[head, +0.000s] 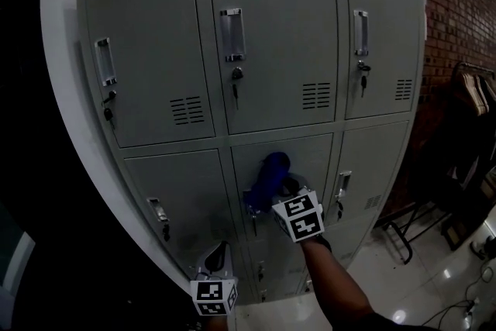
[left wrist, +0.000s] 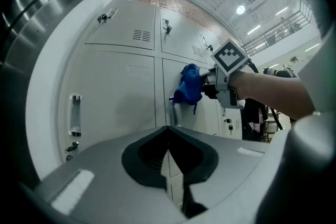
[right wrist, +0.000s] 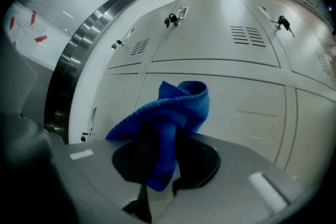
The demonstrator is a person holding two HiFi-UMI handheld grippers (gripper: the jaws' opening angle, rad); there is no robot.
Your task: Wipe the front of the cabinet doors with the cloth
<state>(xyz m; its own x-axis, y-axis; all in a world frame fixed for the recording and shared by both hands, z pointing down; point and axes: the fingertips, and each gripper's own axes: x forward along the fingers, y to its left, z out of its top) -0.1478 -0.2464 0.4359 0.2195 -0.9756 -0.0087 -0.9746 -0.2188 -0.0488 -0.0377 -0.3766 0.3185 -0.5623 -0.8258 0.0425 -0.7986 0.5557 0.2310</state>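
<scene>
Pinching a nubby blue cloth (right wrist: 170, 110), right tongs (right wrist: 159, 157) face smooth metal cabinet doors (right wrist: 241, 97); left tongs (left wrist: 168, 139) pressed together.

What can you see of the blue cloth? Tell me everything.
The blue cloth looks like knitted microfibre, bunched and folded over itself. The right gripper is shut on its lower end. It is held at the middle door of the cabinet's second row, seemingly touching it.
</scene>
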